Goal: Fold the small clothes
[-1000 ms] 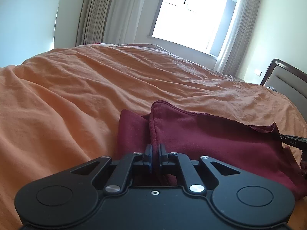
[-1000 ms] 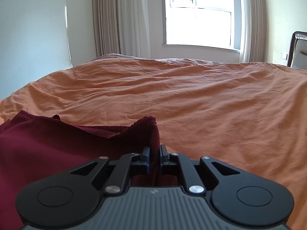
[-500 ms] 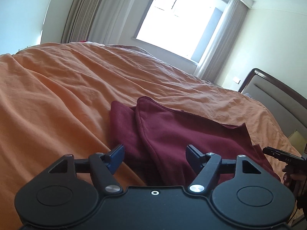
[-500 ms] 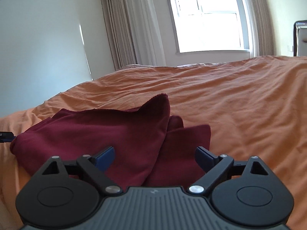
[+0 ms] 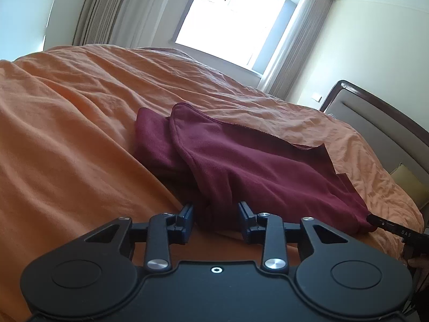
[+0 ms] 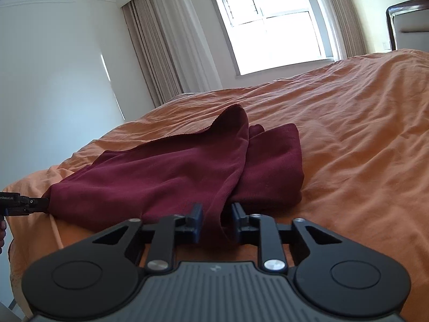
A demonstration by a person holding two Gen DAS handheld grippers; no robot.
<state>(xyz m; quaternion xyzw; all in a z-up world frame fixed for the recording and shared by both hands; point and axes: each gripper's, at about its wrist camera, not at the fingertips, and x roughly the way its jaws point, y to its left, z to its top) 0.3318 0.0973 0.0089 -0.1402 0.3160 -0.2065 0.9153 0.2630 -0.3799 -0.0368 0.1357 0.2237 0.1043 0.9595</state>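
A dark red cloth [image 5: 249, 166] lies folded over on the orange bedspread [image 5: 67, 139]; it also shows in the right wrist view [image 6: 166, 177]. My left gripper [image 5: 215, 218] is open, its fingers straddling the cloth's near left corner fold. My right gripper [image 6: 214, 221] is open, its fingers either side of the near right corner fold. Neither pair of fingers presses the cloth. Each gripper's tip shows at the edge of the other view, the right gripper [image 5: 375, 220] and the left gripper [image 6: 40, 204], touching the cloth's corners.
The bed's headboard [image 5: 375, 112] is at the right in the left wrist view. A window [image 6: 270, 24] with curtains is beyond the bed. The bedspread [image 6: 362, 134] stretches wide around the cloth. A yellow pillow [image 5: 407, 185] sits by the headboard.
Both grippers let go of the cloth's corners and opened wide, then narrowed partway around the near fold. The cloth now lies folded over on the bed.
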